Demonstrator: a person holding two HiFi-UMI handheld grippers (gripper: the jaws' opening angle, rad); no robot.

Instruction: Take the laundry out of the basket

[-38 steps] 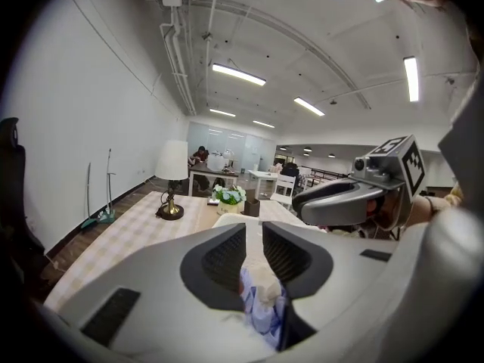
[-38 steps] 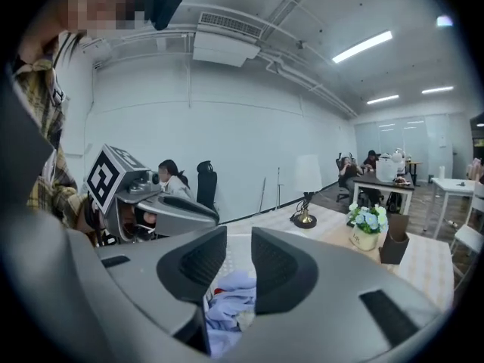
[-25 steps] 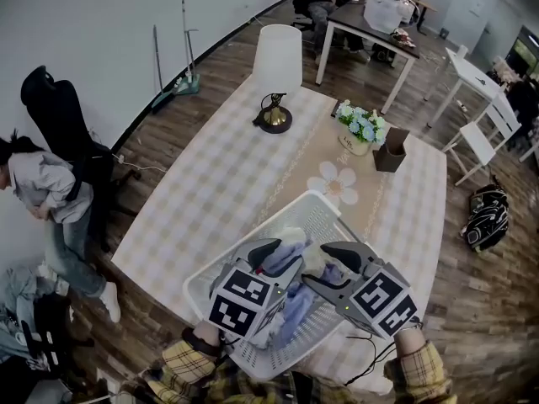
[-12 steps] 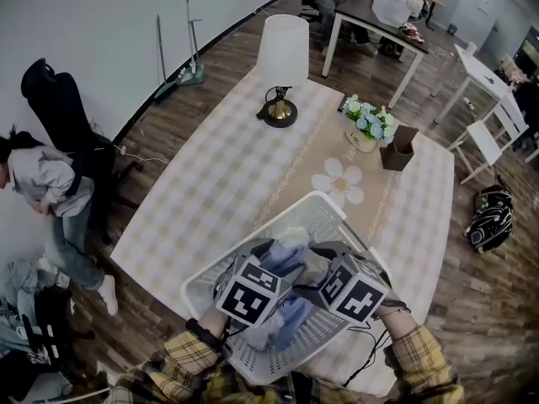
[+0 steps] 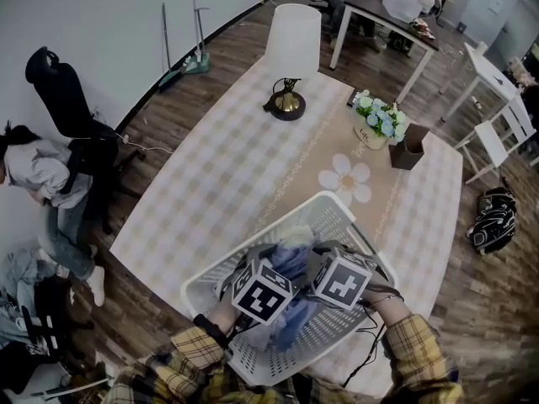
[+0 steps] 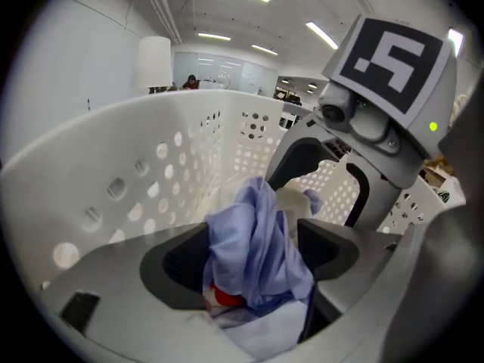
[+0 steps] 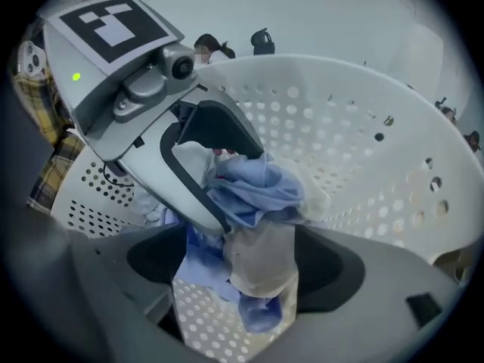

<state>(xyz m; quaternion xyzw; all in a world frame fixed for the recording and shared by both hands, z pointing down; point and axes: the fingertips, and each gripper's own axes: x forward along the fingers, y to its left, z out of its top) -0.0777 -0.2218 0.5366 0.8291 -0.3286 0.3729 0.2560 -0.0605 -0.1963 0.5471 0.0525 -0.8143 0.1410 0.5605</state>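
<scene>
The laundry (image 5: 290, 262), soft, light blue cloth, lies bunched inside the basket (image 5: 327, 204) on the table (image 5: 236, 175). It will likely sag, so pinch a thick fold. Left gripper (image 6: 253, 259) and right gripper (image 7: 242, 271) are down in the basket. Their jaws have just been opening and now gape wide, straddling folds unclamped.

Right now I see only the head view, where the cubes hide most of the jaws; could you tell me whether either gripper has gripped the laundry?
Observer: Not yet. The left gripper is open, its jaws have just been opening, with blue cloth between them.
Operator: And the right one?
Observer: The right gripper is open too, jaws just opening, astride a beige piece.
Operator: Is anything under the blue cloth?
Observer: A red item, low between the left jaws.
</scene>
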